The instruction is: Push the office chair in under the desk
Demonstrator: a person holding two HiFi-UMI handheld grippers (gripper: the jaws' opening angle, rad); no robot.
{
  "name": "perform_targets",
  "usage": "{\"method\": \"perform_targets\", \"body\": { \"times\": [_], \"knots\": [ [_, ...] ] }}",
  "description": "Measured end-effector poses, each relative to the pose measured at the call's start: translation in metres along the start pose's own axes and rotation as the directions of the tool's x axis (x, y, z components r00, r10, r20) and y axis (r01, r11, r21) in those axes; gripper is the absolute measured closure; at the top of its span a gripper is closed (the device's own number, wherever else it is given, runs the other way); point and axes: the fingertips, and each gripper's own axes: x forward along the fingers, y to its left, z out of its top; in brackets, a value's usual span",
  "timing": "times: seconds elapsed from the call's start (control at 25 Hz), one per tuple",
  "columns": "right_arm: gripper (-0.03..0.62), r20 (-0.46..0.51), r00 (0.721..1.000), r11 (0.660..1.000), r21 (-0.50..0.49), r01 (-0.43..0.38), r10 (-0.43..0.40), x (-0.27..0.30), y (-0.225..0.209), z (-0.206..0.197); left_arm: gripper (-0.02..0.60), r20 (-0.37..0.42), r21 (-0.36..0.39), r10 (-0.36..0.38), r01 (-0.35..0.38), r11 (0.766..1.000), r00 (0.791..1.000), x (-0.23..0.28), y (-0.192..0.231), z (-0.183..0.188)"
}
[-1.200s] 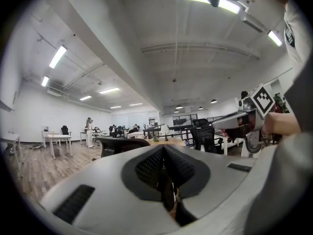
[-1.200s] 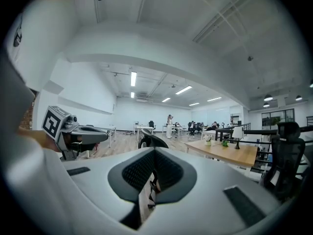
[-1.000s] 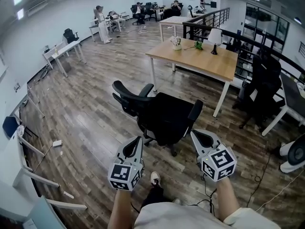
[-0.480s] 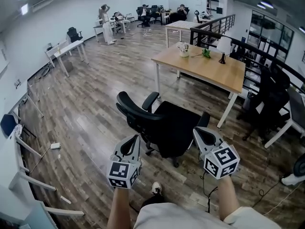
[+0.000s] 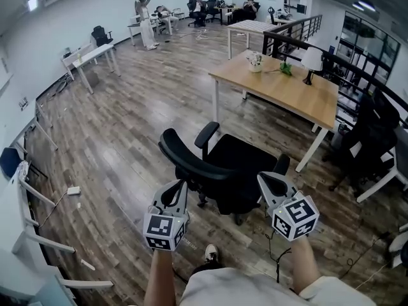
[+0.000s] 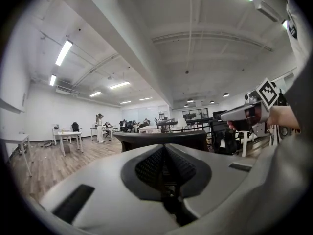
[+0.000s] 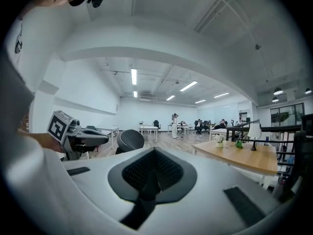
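Observation:
A black office chair point(image 5: 229, 171) stands on the wood floor with its back turned to me, short of the wooden desk point(image 5: 287, 91). My left gripper point(image 5: 180, 187) hovers just behind the backrest's left end. Its jaws are opening by a narrow slit, and nothing is between them point(image 6: 164, 147). The chair's back rim point(image 6: 161, 137) shows right past them. My right gripper point(image 5: 264, 180) hangs behind the right armrest, shut and empty point(image 7: 154, 151). From there the chair's mesh back point(image 7: 129, 140) and the desk point(image 7: 244, 158) show beyond.
On the desk stand a white lamp point(image 5: 312, 59) and a small plant point(image 5: 256, 60). A second black chair point(image 5: 370, 132) sits to the right, by a dark railing point(image 5: 299, 34). White desks point(image 5: 89, 56) and people point(image 5: 145, 21) are far back. A white plug point(image 5: 73, 190) lies left.
The view has shifted forward and right, so the desk and chair sit lower and nearer. Both grippers keep their places behind the chair's back.

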Motion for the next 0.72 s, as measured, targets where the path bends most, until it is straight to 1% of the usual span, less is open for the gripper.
{"method": "perform_targets", "body": {
  "times": [0.12,0.16,0.2,0.24,0.28,0.32,0.48,0.6,0.72],
  "knots": [
    [0.579,-0.008,1.000,1.000,-0.011,-0.021,0.021,0.013,0.000,-0.002,0.541,-0.008,-0.012,0.004,-0.004,1.000,1.000,0.008,0.008,-0.005],
    [0.557,-0.012,0.999,0.999,-0.027,-0.041,0.040,0.016,0.002,-0.002,0.531,-0.011,-0.015,0.002,-0.002,1.000,1.000,0.010,0.010,-0.006],
    [0.503,-0.020,0.998,0.997,-0.046,-0.066,0.065,0.020,0.006,-0.003,0.481,-0.017,-0.016,-0.001,0.001,1.000,1.000,0.013,0.011,-0.007],
    [0.442,-0.032,0.996,0.994,-0.062,-0.091,0.089,0.023,0.009,-0.004,0.408,-0.026,-0.017,-0.004,0.003,1.000,1.000,0.016,0.013,-0.008],
    [0.397,-0.044,0.993,0.991,-0.072,-0.112,0.109,0.026,0.011,-0.006,0.371,-0.034,-0.017,-0.006,0.005,1.000,0.999,0.019,0.014,-0.010],
    [0.378,-0.055,0.991,0.989,-0.078,-0.124,0.120,0.029,0.012,-0.008,0.348,-0.043,-0.017,-0.009,0.008,1.000,0.999,0.022,0.015,-0.012],
    [0.362,-0.104,0.988,0.988,-0.093,-0.123,0.113,0.045,0.012,-0.024,0.262,-0.089,-0.027,-0.044,0.041,0.999,0.995,0.032,0.023,-0.029],
    [0.333,-0.140,0.982,0.987,-0.087,-0.136,0.123,0.058,0.012,-0.038,0.240,-0.120,-0.033,-0.064,0.061,0.998,0.991,0.040,0.030,-0.041],
    [0.333,-0.166,0.978,0.988,-0.067,-0.142,0.130,0.067,0.010,-0.049,0.220,-0.147,-0.042,-0.088,0.083,0.996,0.985,0.047,0.033,-0.051]
  ]
}}
